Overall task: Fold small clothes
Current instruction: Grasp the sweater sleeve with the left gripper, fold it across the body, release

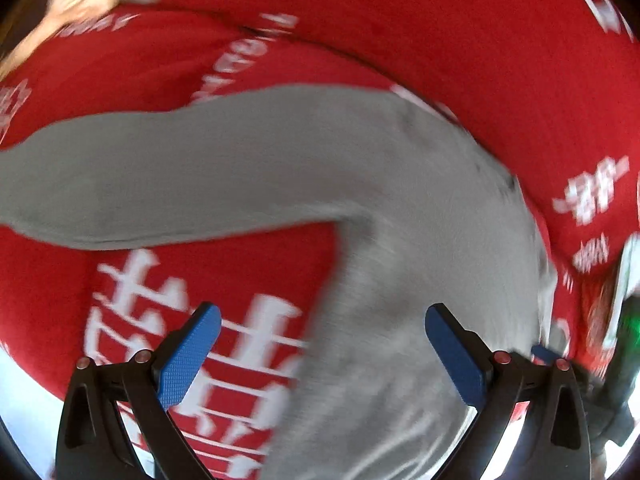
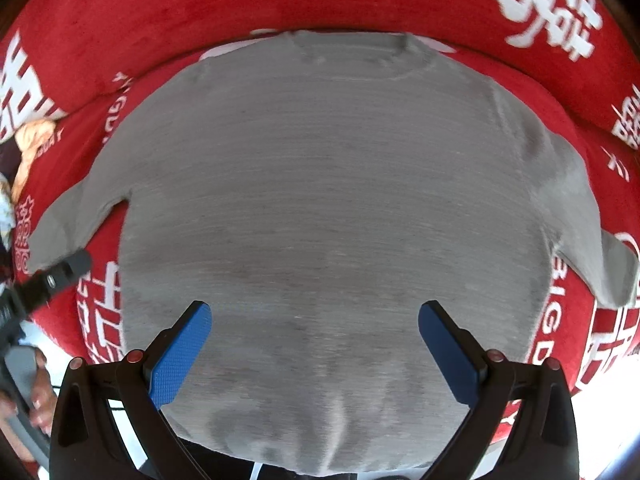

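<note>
I hold both grippers, left and right, wide open and empty above the gray sweater.

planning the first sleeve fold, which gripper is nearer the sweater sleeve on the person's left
Left. The left gripper hangs open just below that sleeve, by the armpit. The right gripper is open over the middle of the grey sweater, with that sleeve far off to its left.

The grey sweater is soft, matt knit cloth with fine ribbing; the red cover under it looks velvety, printed white; the gripper pads are blue, finely textured on matt black plastic
</note>
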`<state>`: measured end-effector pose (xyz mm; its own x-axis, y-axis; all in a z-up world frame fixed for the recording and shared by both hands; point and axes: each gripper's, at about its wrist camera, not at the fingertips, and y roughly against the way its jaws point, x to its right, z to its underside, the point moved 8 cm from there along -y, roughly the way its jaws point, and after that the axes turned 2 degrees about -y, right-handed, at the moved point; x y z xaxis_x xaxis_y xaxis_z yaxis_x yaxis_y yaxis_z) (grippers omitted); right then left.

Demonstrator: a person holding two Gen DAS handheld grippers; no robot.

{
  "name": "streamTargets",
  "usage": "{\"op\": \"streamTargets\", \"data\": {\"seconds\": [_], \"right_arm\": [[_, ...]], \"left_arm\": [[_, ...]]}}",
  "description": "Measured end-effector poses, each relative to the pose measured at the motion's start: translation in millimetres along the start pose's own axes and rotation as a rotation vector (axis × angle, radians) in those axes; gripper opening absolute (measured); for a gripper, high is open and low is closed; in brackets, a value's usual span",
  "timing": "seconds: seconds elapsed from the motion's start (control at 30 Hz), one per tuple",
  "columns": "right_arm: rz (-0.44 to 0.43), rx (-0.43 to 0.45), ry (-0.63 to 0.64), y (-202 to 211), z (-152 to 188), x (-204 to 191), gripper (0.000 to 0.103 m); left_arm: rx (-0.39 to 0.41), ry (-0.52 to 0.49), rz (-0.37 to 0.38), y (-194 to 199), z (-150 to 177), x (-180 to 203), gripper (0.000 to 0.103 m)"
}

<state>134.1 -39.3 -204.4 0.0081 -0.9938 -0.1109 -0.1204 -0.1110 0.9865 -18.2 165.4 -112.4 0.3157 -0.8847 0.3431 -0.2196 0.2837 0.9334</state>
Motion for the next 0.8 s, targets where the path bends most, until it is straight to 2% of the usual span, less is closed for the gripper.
{"op": "streamTargets", "data": {"seconds": [0.17,0.23,0.33,0.53,0.7,0.73,0.77,0.8], "right_arm": [[-0.027,-0.021,0.065,-8.6,1.5,-39.9,0.103],[-0.026,-0.036,0.090,-14.2,2.3,-53.1,0.103],[-0.043,-0.064,0.123,-22.8,7.7,-76.1,0.103],[-0.059,-0.108,0.168,-36.1,16.6,-107.6,0.103],[-0.068,-0.123,0.198,-36.6,20.2,-127.1,0.103],[-0.067,-0.123,0.202,-37.0,19.9,-128.9,0.103],[-0.070,-0.121,0.208,-36.3,19.7,-131.9,0.103],[-0.070,-0.119,0.212,-36.8,19.2,-133.9,0.103]], "left_arm": [[0.082,0.190,0.021,5.8,-15.1,-82.7,0.102],[0.106,0.277,0.057,1.7,-17.3,-113.5,0.102],[0.120,0.352,0.111,-9.1,-21.1,-141.4,0.102],[0.157,0.510,0.266,-30.8,-33.6,-156.2,0.102],[0.209,0.602,0.312,-31.3,-41.2,-158.2,0.102],[0.228,0.609,0.301,-28.3,-41.7,-159.9,0.093],[0.240,0.605,0.280,-25.3,-42.1,-161.9,0.066],[0.244,0.588,0.256,-24.8,-43.1,-163.2,0.052]]}}
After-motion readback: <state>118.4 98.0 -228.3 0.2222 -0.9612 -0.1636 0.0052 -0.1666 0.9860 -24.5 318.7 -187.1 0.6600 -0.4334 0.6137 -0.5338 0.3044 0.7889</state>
